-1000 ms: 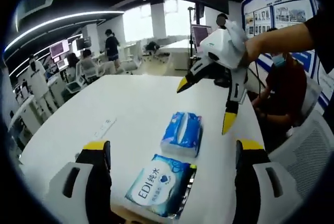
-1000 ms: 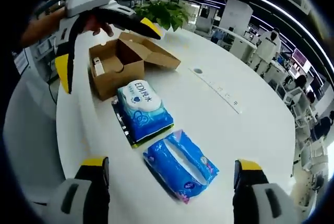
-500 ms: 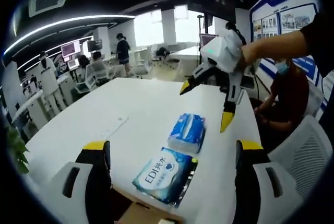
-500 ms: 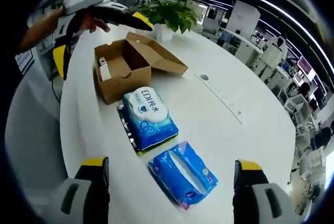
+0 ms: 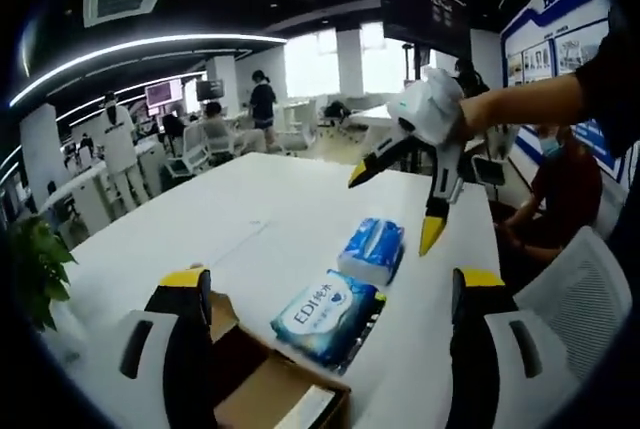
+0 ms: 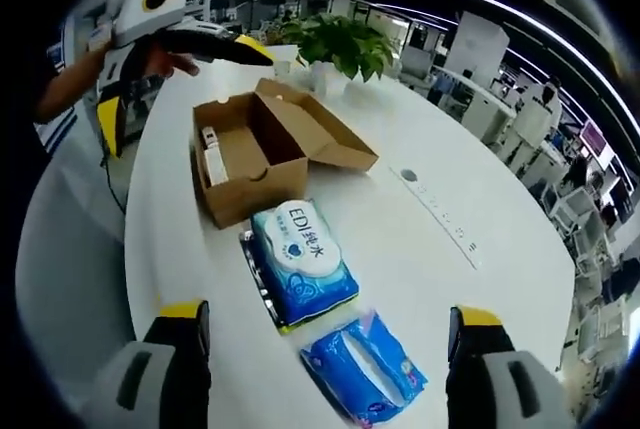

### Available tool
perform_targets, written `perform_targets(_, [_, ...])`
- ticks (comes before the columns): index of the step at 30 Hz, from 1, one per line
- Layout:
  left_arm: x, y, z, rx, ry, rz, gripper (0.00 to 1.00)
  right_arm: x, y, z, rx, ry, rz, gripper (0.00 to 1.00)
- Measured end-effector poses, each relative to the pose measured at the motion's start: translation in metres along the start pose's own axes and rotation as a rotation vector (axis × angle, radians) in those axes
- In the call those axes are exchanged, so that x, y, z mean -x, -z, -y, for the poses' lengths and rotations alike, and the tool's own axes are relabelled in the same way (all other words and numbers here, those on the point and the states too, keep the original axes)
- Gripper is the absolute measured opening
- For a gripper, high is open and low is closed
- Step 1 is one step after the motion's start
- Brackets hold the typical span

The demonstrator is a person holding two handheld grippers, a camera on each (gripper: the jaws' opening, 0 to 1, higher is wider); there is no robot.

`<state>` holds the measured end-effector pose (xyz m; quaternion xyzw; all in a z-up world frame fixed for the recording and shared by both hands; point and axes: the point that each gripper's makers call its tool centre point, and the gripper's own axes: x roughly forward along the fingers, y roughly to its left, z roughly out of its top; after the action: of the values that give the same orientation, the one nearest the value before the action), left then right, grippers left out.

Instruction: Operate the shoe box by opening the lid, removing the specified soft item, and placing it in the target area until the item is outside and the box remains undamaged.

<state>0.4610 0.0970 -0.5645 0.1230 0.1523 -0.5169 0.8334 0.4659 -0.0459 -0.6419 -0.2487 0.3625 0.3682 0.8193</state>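
An open brown shoe box (image 6: 250, 154) stands on the white table (image 6: 420, 279), its lid (image 6: 330, 139) folded out to the side. A white item (image 6: 212, 149) lies inside against one wall. Beside the box lies a blue-and-white EDI wipes pack (image 6: 300, 259), and past that a blue tissue pack (image 6: 365, 369). My right gripper (image 6: 330, 317) is open above the table, nothing between its jaws. My left gripper (image 6: 180, 89) hovers open beyond the box. In the left gripper view the box corner (image 5: 270, 389) sits under my left gripper (image 5: 332, 279), with the wipes pack (image 5: 325, 314), the tissue pack (image 5: 372, 247) and the open right gripper (image 5: 393, 207) ahead.
A potted plant (image 6: 340, 44) stands on the table behind the box. A long white strip (image 6: 440, 219) and a small round inset (image 6: 408, 175) lie on the tabletop to the side. A seated person (image 5: 560, 179) and a white chair (image 5: 590, 289) are at the table's edge.
Both views have drawn back, so the box corner and the plant have come into the left gripper view. Both packs lie where they were. Both grippers stay open.
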Motion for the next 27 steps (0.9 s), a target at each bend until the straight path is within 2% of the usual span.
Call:
perform_targets(5, [0.024, -0.008, -0.004, 0.049, -0.038, 0.068, 0.99, -0.005, -0.016, -0.009, 0.017, -0.027, 0.019, 1.0])
perform_targets(9, [0.038, -0.003, -0.009, 0.036, -0.064, 0.061, 0.99, -0.009, -0.028, -0.014, 0.016, -0.043, 0.039, 0.99])
perform_targets(20, [0.071, 0.015, -0.025, 0.098, -0.146, 0.093, 0.99, -0.025, -0.067, -0.032, 0.06, -0.088, 0.081, 0.98])
perform_targets(27, [0.099, 0.031, -0.024, 0.115, -0.182, 0.119, 0.99, -0.034, -0.089, -0.049, 0.106, -0.142, 0.11, 0.95])
